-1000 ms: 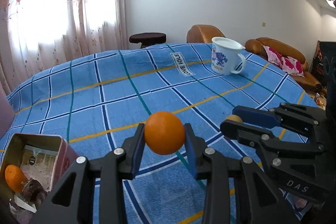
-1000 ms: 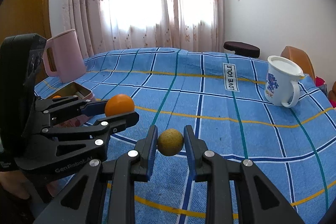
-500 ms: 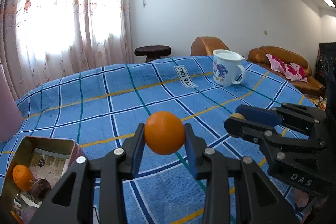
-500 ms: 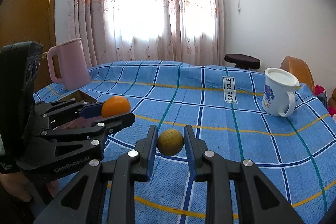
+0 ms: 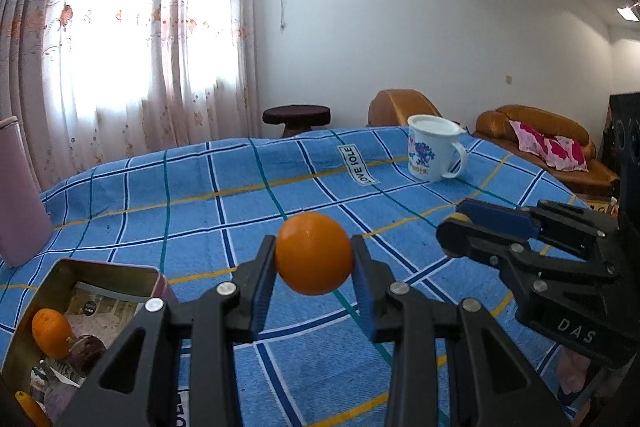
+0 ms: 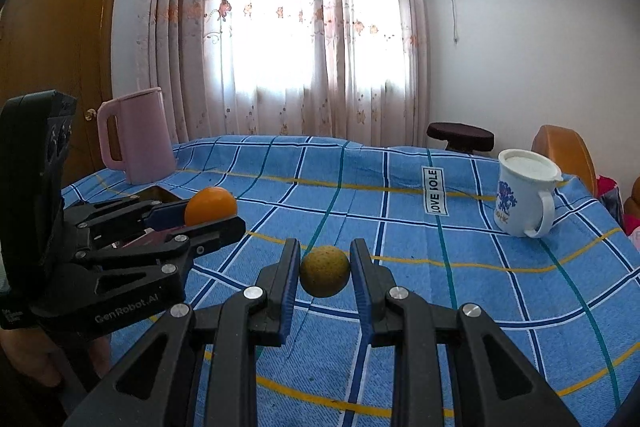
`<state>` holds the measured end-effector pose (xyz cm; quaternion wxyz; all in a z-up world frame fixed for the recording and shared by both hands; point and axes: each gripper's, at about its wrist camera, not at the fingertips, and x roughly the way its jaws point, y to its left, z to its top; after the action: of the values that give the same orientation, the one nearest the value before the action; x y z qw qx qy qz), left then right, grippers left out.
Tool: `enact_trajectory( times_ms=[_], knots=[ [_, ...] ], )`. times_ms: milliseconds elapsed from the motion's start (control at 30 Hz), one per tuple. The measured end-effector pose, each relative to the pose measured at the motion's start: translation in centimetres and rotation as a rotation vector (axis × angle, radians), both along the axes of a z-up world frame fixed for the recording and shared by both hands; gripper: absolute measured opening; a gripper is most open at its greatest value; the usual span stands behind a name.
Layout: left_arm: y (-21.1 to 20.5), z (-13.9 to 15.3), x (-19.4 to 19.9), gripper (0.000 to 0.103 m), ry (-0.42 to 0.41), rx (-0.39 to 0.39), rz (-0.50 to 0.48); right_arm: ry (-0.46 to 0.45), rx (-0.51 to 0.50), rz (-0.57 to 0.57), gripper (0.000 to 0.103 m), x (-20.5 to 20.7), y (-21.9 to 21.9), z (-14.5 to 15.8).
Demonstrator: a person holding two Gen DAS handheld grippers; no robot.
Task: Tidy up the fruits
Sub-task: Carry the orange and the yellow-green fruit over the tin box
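Observation:
My left gripper [image 5: 314,265] is shut on an orange [image 5: 314,254] and holds it above the blue checked cloth. It also shows in the right wrist view [image 6: 212,217], with the orange [image 6: 210,205] in it. My right gripper [image 6: 325,273] is shut on a small yellow-green fruit [image 6: 325,271], held above the cloth to the right of the left gripper. An open metal tin [image 5: 80,273] sits at the lower left, holding another orange [image 5: 51,333] and a dark fruit [image 5: 86,353].
A pink jug [image 6: 138,141] stands at the far left of the table. A white mug [image 6: 524,199] stands at the far right. A brown sofa [image 5: 540,139] and a dark stool [image 5: 296,115] lie beyond the table.
Both grippers have risen and tilted up with their fruits still held; more of the wall and curtain shows. The tin sits a little closer to the left gripper.

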<state>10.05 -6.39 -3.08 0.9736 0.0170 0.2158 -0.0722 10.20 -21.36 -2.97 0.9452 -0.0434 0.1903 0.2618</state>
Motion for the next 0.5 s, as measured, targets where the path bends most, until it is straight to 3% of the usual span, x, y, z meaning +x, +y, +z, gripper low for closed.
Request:
enact_trajectory(
  times_ms=[500],
  knots=[
    [0.6,0.8,-2.0,0.038,-0.102,-0.003,0.045,-0.094,0.025,-0.017,0.027,-1.7,-0.7,0.6]
  ],
)
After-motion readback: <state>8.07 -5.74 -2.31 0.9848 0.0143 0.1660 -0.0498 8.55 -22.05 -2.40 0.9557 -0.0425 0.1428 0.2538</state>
